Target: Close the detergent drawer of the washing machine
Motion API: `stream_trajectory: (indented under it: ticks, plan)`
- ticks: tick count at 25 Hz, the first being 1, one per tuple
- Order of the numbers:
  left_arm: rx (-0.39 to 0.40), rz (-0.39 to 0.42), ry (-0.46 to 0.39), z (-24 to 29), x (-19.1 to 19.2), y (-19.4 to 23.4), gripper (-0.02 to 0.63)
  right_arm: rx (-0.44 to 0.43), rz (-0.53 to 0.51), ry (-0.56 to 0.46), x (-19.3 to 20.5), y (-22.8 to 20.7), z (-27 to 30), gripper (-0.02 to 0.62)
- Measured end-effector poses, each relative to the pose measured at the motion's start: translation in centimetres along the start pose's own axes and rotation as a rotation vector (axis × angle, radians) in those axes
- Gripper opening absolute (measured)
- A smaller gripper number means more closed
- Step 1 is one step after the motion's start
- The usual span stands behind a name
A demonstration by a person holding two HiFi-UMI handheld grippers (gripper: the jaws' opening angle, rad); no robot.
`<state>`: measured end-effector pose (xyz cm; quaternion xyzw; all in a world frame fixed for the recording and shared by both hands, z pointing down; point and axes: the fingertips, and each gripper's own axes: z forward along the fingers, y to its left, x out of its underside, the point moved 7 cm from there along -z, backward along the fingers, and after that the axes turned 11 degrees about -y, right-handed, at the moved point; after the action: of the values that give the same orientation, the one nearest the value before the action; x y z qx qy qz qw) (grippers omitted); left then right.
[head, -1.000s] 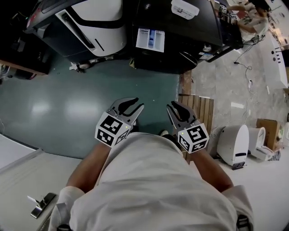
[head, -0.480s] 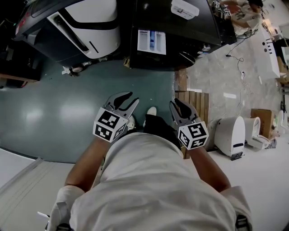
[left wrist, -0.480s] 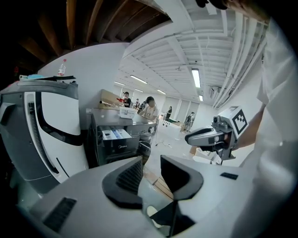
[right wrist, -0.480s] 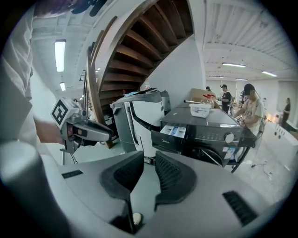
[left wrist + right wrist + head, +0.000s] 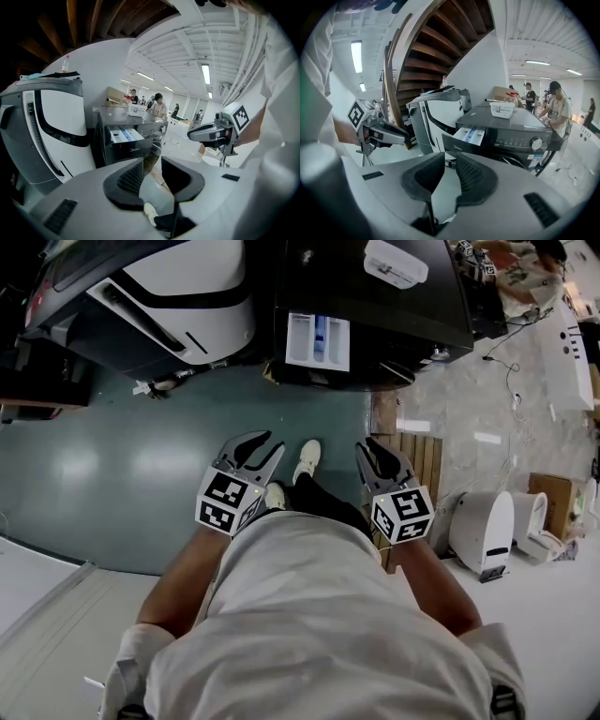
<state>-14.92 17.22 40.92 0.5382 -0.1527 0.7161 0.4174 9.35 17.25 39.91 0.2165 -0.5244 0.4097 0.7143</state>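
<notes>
The black washing machine (image 5: 375,306) stands at the top of the head view, and its white detergent drawer (image 5: 317,341) is pulled out toward me. The drawer (image 5: 124,136) also shows far ahead in the left gripper view, and the drawer (image 5: 469,136) in the right gripper view. My left gripper (image 5: 260,448) hangs over the green floor, well short of the machine. It is open; its jaws have just been opening a little, with nothing between them. My right gripper (image 5: 373,451) is level with it, open by a narrow gap and empty.
A large white-and-black machine (image 5: 178,287) stands left of the washer. A small white box (image 5: 394,263) lies on the washer's top. A wooden slat board (image 5: 412,465) and white appliances (image 5: 483,535) are at the right. My shoe (image 5: 307,460) is between the grippers. People stand behind the washer.
Both grippers have moved forward toward the washing machine, side by side. A foot has stepped forward between them. The drawer stays pulled out.
</notes>
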Motion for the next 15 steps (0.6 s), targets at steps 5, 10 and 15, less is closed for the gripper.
stream_trajectory:
  ticks: [5, 10, 15]
  plan:
    - [-0.04, 0.011, 0.036, 3.2, -0.3, 1.7, 0.114, 0.0, -0.016, 0.029, 0.4, -3.8, 3.0, 0.06]
    - [-0.089, 0.013, 0.063, 5.9, -0.8, 3.3, 0.114, -0.023, -0.019, 0.045, 0.8, -6.6, 5.6, 0.06]
    - [-0.143, 0.022, 0.057, 8.0, -1.2, 4.6, 0.114, -0.057, -0.034, 0.051, 1.6, -8.5, 7.9, 0.06]
